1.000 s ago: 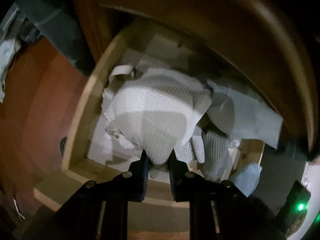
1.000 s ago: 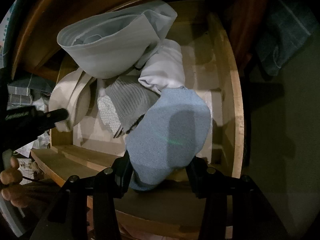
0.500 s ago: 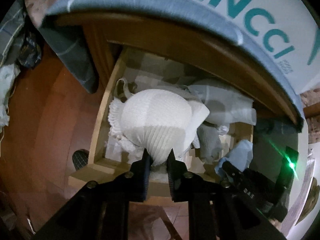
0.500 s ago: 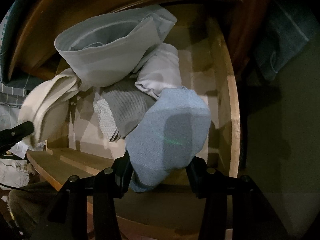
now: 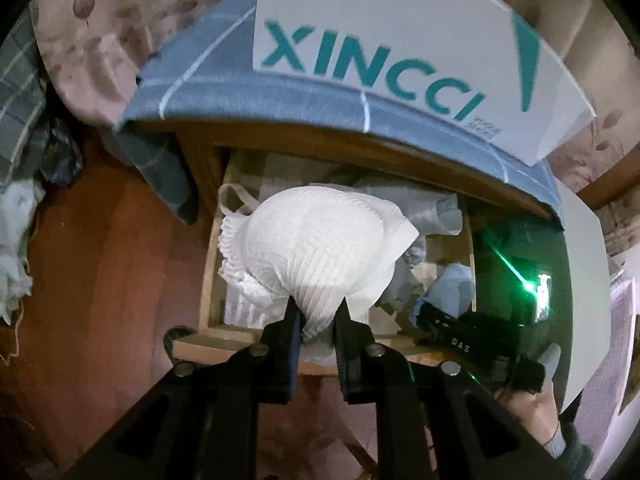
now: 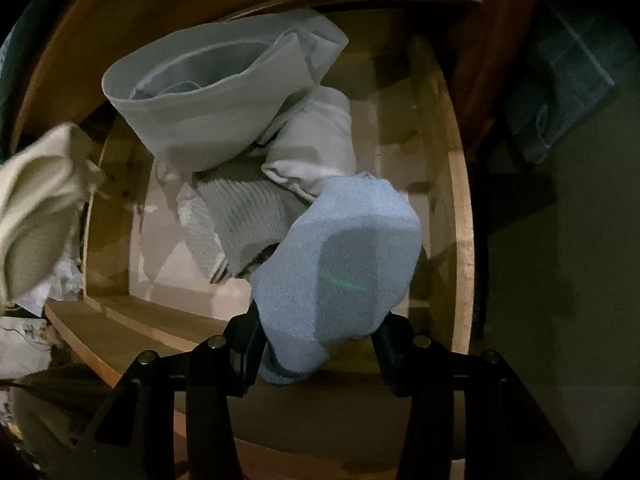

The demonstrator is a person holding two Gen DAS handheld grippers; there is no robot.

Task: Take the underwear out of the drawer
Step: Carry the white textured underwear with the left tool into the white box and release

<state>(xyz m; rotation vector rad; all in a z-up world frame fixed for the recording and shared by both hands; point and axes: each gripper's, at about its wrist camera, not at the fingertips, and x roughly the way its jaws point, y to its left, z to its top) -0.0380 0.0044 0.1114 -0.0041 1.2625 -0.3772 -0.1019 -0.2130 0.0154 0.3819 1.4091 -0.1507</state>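
A: What does the left wrist view give that the right one lacks?
B: The top of the wooden cabinet: a blue checked cloth with a white box lettered XINCCI on it, plus the reddish wood floor. It also shows the left hand-held gripper pinching the white ribbed underwear above the open drawer.
A: And the right wrist view?
B: It looks down into the drawer: a grey garment, a white one and a ribbed grey one lie inside. The right hand-held gripper clamps a light blue piece between half-spread jaws, over the drawer's front corner.
A: Anything changed?
B: The left hand-held gripper has lifted; the white underwear hung low in the drawer a second ago, now it is clear of the pile. The right has not moved.
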